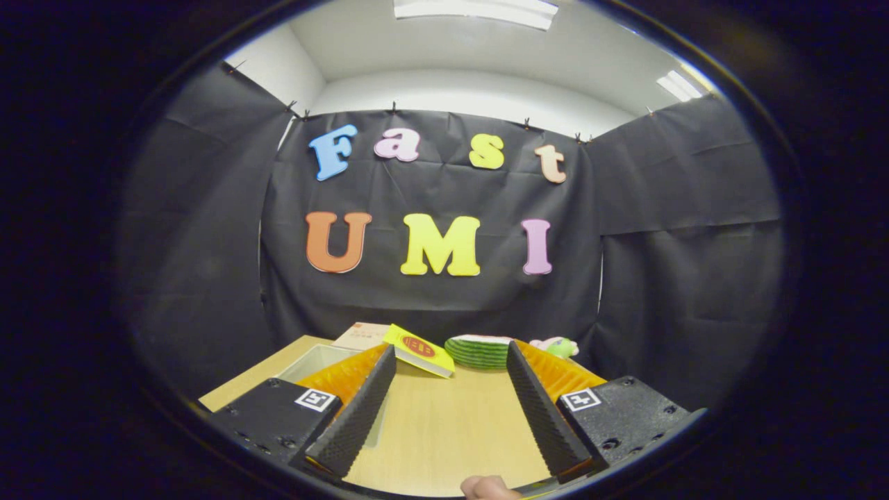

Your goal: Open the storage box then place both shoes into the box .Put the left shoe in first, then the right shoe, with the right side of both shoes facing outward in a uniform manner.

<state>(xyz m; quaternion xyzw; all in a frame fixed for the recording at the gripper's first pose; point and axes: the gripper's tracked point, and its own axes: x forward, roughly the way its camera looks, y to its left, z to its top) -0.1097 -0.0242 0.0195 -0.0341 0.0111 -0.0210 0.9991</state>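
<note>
A pale wooden table [444, 423] carries a yellow box [419, 350] lying tilted near its far edge, a green striped plate [478, 351] just beside it, a small plush toy [555, 345], and a clear storage box [316, 362] (partly hidden).

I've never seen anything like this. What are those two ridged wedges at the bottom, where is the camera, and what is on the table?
The wedges are the two fingers of a hand-held gripper, a tool a person carries. The camera rides on it and looks forward along the fingers. They stand open, with only bare wooden table between them; nothing is held. Beyond them lie a yellow box, a green striped cushion-like thing and a small pink and green toy. A pale open container sits behind the left finger. A fingertip shows nearest the camera.
</note>
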